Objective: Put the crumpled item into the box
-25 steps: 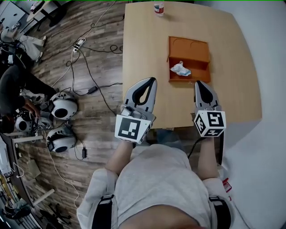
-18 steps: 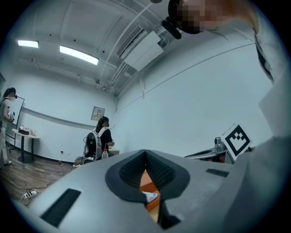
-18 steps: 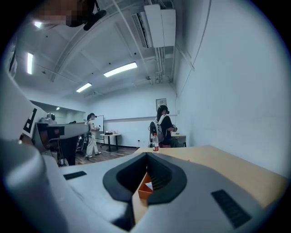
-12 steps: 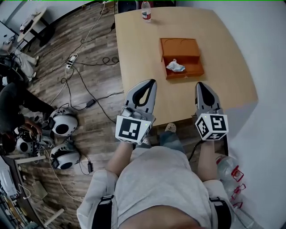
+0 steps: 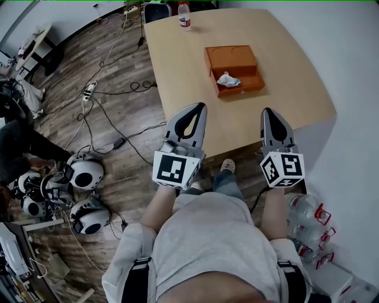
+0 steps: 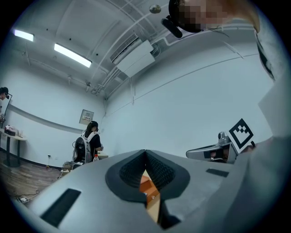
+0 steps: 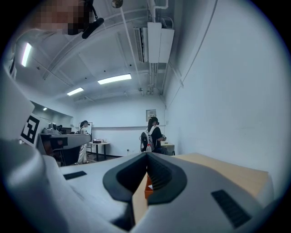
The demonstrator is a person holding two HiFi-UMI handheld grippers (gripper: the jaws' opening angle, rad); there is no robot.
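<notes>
While both forearms reach forward from the torso, head view: left claw (image 5: 200, 108) and right claw (image 5: 266, 112) point side by side at the near edge of the tabletop (image 5: 183, 77). Wood floor (image 5: 118, 89) with loose cables to the left. Count: one orange box (image 5: 249, 89), lid open; one white crumpled item (image 5: 228, 80) lying inside it, well apart from both claws; one bottle (image 5: 185, 15) at the far edge.

Left gripper view: left claw (image 6: 145, 154) closed tip to tip, nothing in it. I see a sliver of the box (image 6: 146, 184) below the tips.

Right gripper view: right claw (image 7: 146, 157) likewise pressed together and empty. White-walled room, ceiling strip lights, two people (image 7: 153, 134) standing far off.
</notes>
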